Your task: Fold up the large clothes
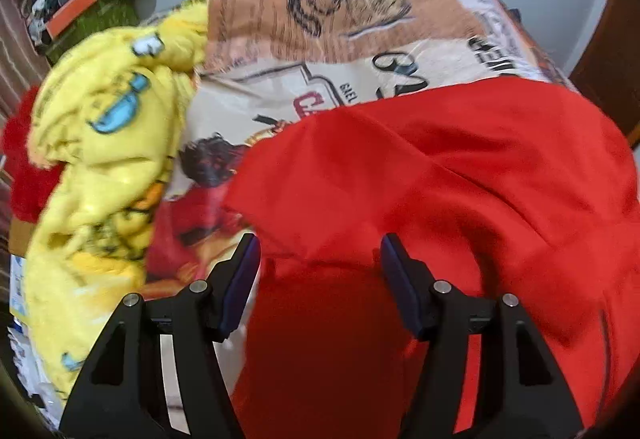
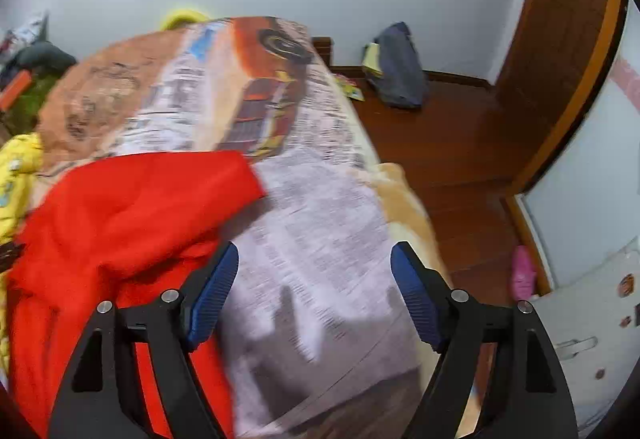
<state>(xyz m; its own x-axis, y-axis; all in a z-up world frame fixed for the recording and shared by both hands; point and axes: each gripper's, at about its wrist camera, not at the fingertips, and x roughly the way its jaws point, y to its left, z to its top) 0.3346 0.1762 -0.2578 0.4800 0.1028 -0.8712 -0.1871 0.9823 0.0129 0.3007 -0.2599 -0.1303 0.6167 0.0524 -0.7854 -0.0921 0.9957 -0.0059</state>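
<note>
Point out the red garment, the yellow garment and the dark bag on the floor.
red garment (image 1: 460, 167): left wrist view, on its broad upper panel.
yellow garment (image 1: 108, 127): left wrist view, on the crumpled middle near the blue print.
dark bag (image 2: 398, 69): right wrist view, on its side against the wall.

Black jaws, ribbed blue pads (image 2: 212, 299), silver screws (image 1: 199, 286).

Matt red cloth garment (image 1: 460, 167); glossy wooden floor (image 2: 452, 143).
</note>
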